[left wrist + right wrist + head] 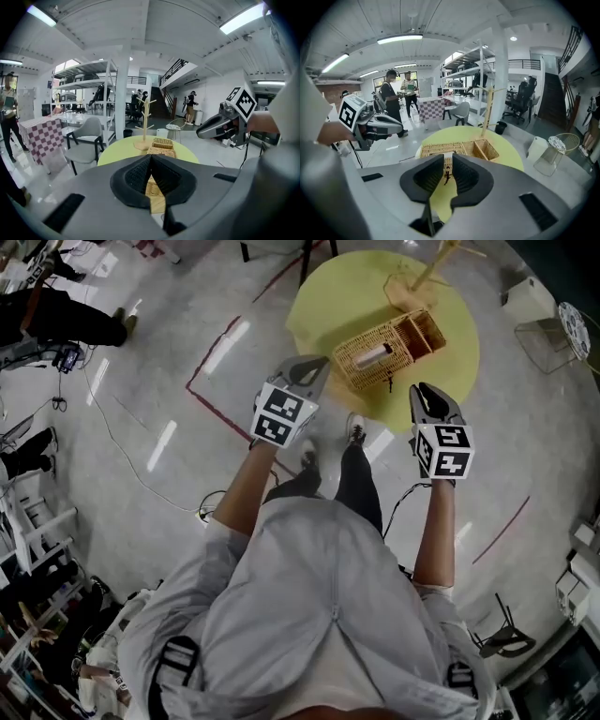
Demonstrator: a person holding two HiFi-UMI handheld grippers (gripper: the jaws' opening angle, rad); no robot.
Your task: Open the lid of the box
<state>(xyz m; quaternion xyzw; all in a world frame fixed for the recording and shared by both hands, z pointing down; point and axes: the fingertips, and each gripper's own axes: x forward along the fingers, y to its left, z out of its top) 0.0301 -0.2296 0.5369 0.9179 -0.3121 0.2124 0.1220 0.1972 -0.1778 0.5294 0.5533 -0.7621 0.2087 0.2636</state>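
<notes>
A woven wicker box (389, 351) sits on the near side of a round yellow table (323, 306). Its flat woven lid panel (368, 358), with a pale handle on top, lies beside two open compartments (424, 332). A small dark tab (446, 177) hangs at the box's front edge. My left gripper (314, 367) hovers just left of the box, jaws shut and empty (151, 157). My right gripper (427, 395) hangs in front of the box, clear of it. Its jaws (447, 157) stand a little apart with nothing between them, and the box (459, 149) shows beyond.
A wooden branch stand (431, 268) rises at the table's far side. Red tape lines (216, 362) and a cable (122, 446) cross the shiny floor. A wire stool (555, 150), a white bin (536, 147), a grey chair (86, 140), shelving and standing people surround the table.
</notes>
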